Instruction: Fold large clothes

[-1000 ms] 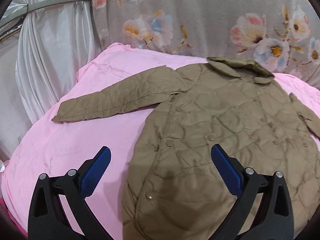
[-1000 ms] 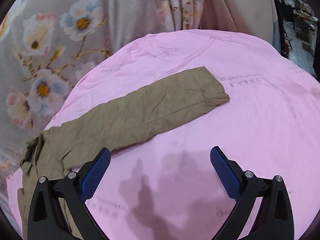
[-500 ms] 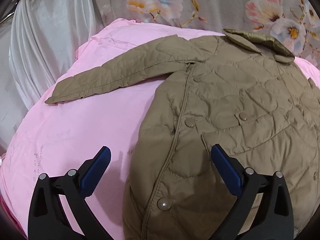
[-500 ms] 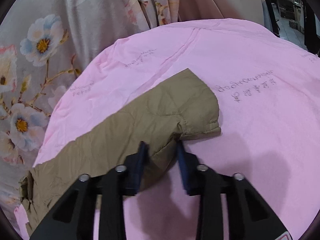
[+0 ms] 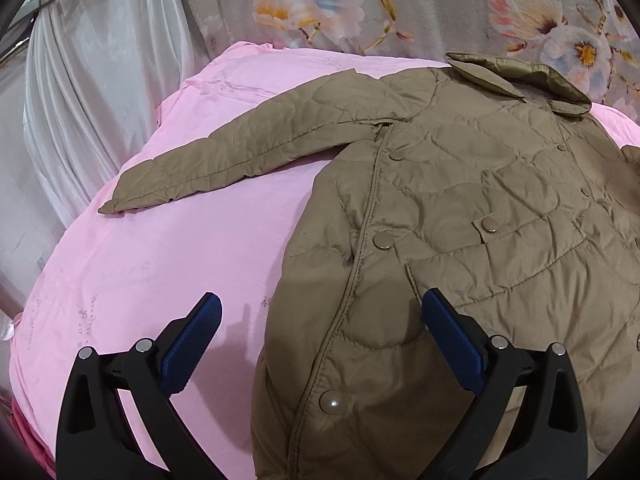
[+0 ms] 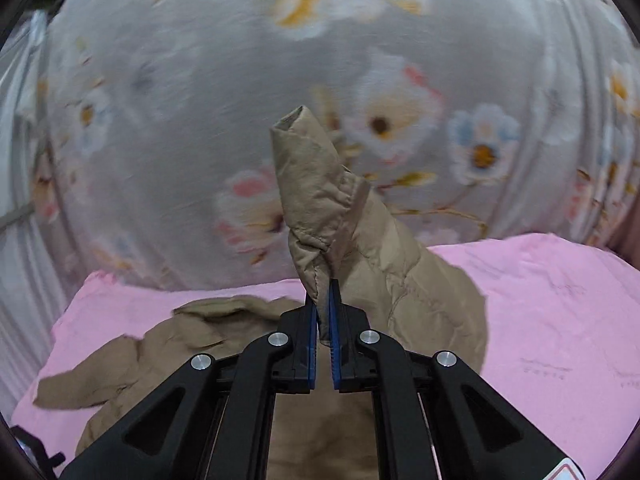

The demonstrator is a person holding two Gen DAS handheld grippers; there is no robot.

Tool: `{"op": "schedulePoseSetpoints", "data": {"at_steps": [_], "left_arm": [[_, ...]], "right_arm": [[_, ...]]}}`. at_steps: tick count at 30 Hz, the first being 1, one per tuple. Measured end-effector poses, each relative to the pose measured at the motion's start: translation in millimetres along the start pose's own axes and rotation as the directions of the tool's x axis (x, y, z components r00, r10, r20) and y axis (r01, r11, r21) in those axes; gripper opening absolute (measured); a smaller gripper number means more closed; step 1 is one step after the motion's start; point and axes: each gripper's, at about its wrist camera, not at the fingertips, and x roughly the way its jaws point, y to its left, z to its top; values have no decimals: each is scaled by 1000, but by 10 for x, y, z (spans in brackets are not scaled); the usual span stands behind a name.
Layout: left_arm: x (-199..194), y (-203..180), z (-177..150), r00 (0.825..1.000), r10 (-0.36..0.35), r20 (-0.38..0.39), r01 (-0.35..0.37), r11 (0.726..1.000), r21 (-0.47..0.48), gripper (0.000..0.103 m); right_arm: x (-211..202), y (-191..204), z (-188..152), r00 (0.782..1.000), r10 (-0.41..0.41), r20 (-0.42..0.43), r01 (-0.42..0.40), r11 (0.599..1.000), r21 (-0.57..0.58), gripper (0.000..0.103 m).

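Observation:
A tan quilted jacket [image 5: 460, 220] lies front-up on a pink bedspread [image 5: 160, 260], collar toward the far curtain. One sleeve [image 5: 240, 160] stretches flat to the left. My left gripper [image 5: 320, 300] hovers open over the jacket's near side edge, one finger above pink cloth, the other above the jacket. In the right wrist view the other sleeve's cuff [image 6: 316, 184] stands up in the air. My right gripper [image 6: 323, 304] is closing, and its pads pinch the sleeve between them. The jacket body [image 6: 180, 336] lies below and to the left.
A grey floral curtain [image 6: 160, 120] hangs right behind the bed. A white drape [image 5: 80, 100] hangs at the left side. The bedspread's edge drops off at the near left of the left wrist view.
My right gripper went from wide open to clamped on the sleeve cuff, then lifted it off the bed and swung toward the jacket body. My left gripper sank closer to the jacket.

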Motion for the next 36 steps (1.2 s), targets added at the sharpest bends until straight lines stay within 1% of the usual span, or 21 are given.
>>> {"op": "schedulePoseSetpoints", "data": {"at_steps": [2, 5, 8, 10, 12, 13, 15, 18, 20, 21, 22, 25, 28, 29, 30, 31, 32, 33, 34, 35, 36], "left_arm": [[-19, 30, 18, 1000, -9, 1, 9, 1000, -7, 98], [-45, 103, 72, 1000, -31, -2, 31, 999, -31, 98], [-57, 177, 156, 997, -71, -6, 70, 996, -62, 98], [-67, 199, 236, 994, -110, -6, 109, 991, -77, 98], [-84, 198, 329, 988, -156, -5, 155, 984, -84, 98], [-98, 187, 390, 984, -179, 0, 179, 980, -87, 98], [-116, 145, 497, 975, -223, 8, 222, 970, -95, 98], [-46, -3, 685, 941, -337, -22, 332, 936, -119, 98], [62, -133, 799, 907, -417, -61, 404, 902, -149, 98], [159, -225, 868, 887, -453, -86, 435, 884, -170, 98], [245, -302, 915, 877, -468, -105, 445, 876, -185, 98], [491, -505, 987, 864, -477, -162, 440, 872, -216, 98], [682, -599, 1017, 832, -520, -193, 460, 841, -284, 95], [727, -637, 1028, 822, -535, -195, 468, 830, -303, 87], [743, -659, 1035, 823, -532, -199, 464, 832, -305, 80], [757, -700, 1054, 827, -525, -201, 459, 837, -298, 64], [768, -732, 1082, 834, -512, -203, 449, 846, -287, 52], [773, -756, 1119, 853, -481, -201, 424, 865, -269, 43], [771, -767, 1145, 864, -465, -196, 412, 874, -256, 26], [762, -772, 1191, 875, -449, -183, 402, 883, -244, 13], [761, -749, 1227, 876, -449, -175, 404, 883, -239, 8]], "right_arm": [[129, 544, -105, 994, 97, -59, -100, 994, -52, 6], [379, 1141, -390, 970, 183, -159, -201, 975, -100, 8], [596, 1581, -759, 921, 271, -280, -312, 943, -112, 19], [646, 1768, -931, 894, 306, -327, -358, 927, -111, 45], [536, 1835, -941, 892, 342, -296, -386, 917, -103, 58], [482, 1824, -892, 893, 359, -270, -396, 913, -96, 61], [399, 1712, -839, 903, 361, -234, -385, 920, -69, 63], [373, 1274, -753, 913, 343, -223, -342, 939, 44, 65], [450, 906, -784, 921, 303, -243, -282, 952, 121, 65], [492, 680, -836, 929, 265, -258, -229, 960, 159, 65], [524, 497, -867, 933, 239, -269, -191, 963, 192, 65], [659, -151, -1072, 931, 182, -315, -69, 939, 338, 66], [831, -631, -1310, 916, 164, -365, 19, 894, 448, 66], [903, -761, -1388, 909, 171, -381, 39, 874, 485, 66], [971, -873, -1460, 903, 174, -392, 61, 852, 520, 66], [1033, -963, -1521, 900, 181, -395, 73, 833, 548, 65], [1077, -1025, -1561, 899, 194, -394, 74, 818, 571, 64], [1121, -1079, -1592, 900, 205, -385, 74, 799, 597, 62], [1149, -1111, -1609, 902, 210, -377, 72, 788, 612, 60], [1200, -1129, -1595, 905, 212, -369, 69, 782, 619, 57], [1256, -1124, -1568, 905, 209, -370, 70, 785, 616, 45]]}}
